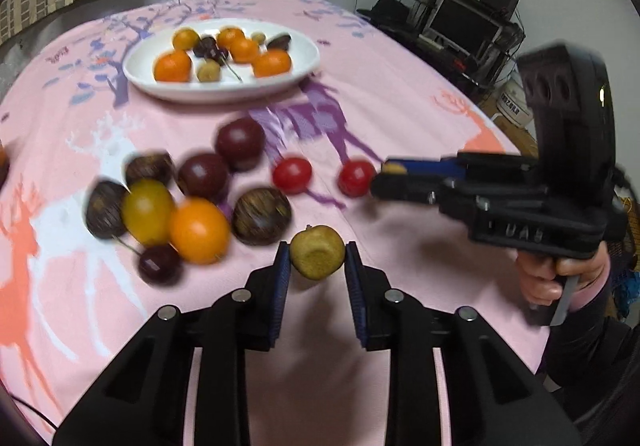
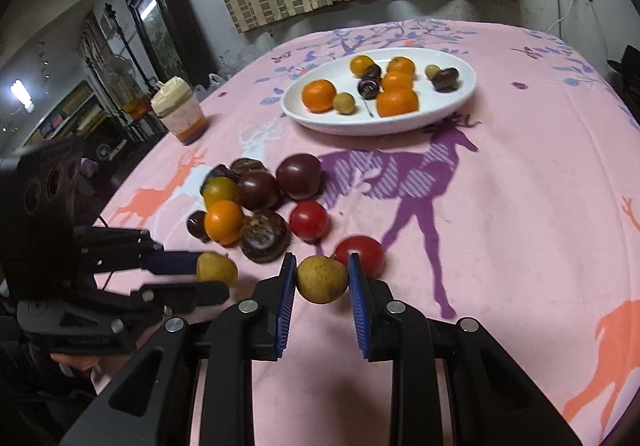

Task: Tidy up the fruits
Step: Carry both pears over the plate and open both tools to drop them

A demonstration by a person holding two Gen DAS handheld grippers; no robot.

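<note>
Left wrist view: left gripper (image 1: 317, 261) clamps tan longan (image 1: 317, 252) between blue pads, above pink deer-print tablecloth (image 1: 400, 93). Right wrist view: right gripper (image 2: 321, 278) likewise pinches second longan (image 2: 321, 279), red cherry tomato (image 2: 362, 253) just behind it. Loose cluster beyond: orange kumquat (image 2: 223, 221), dark plums (image 2: 299, 176), brown mangosteen-like fruit (image 2: 265, 235), second tomato (image 2: 308, 220). Farther back, white oval plate (image 2: 460, 101) holds kumquats, longans, dark cherries. Lidded jar (image 2: 179, 110) at far left edge.
</note>
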